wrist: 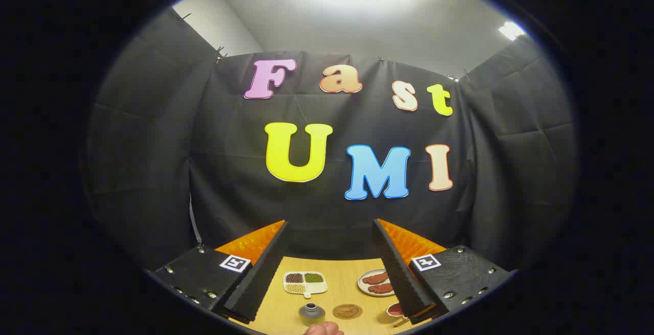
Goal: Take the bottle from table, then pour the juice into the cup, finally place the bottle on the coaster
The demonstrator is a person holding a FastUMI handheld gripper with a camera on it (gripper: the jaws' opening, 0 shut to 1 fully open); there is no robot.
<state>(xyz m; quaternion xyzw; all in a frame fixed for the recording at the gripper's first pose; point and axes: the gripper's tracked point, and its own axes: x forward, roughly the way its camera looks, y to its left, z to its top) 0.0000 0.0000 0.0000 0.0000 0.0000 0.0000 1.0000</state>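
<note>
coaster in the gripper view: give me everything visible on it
The coaster is a thin round disc, brown, cork- or wood-like, with a darker rim ring and a faint printed pattern in the middle that is too small to make out. It lies flat on the light wooden table, below and between the open gripper's spread fingers. Nothing rests on it. A small grey cup stands just beside it on one side, apart from it; a white plate lies beyond it.

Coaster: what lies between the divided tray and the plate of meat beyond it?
In the gripper view, only bare table separates the divided tray from the plate; the coaster sits nearer. The gripper jaws stand open, holding nothing.
</note>
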